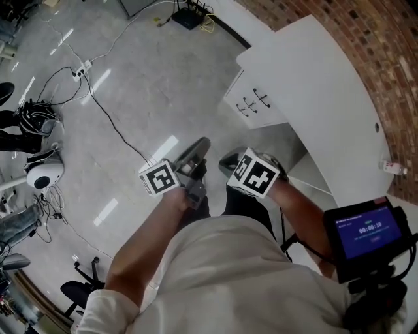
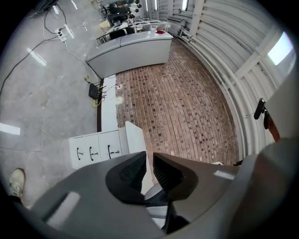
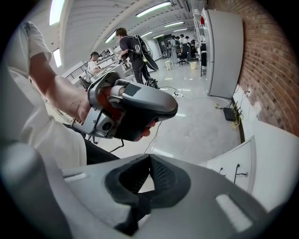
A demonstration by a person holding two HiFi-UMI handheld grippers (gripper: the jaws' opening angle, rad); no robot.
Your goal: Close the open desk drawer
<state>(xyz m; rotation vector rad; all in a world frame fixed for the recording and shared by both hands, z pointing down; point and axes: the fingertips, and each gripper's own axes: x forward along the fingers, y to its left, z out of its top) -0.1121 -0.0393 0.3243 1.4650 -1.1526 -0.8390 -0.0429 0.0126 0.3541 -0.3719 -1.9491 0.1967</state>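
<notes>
Both grippers hover at chest height over the floor, well apart from the drawer unit, which sits under the white surface ahead and to the right. The left gripper shows its fingers a thin slit apart, nothing between. The right gripper has its fingers pressed together, empty.

floor: grey, glossy, light streaks
cable: black, runs across floor from far left toward the middle
power strip: white, far left, on the cable
black box: far, on floor, yellow leads beside it
brick wall: right side
screen: near right, blue display
office chair: near left, black base
curved counter: grey, far
people: two, far, standing
</notes>
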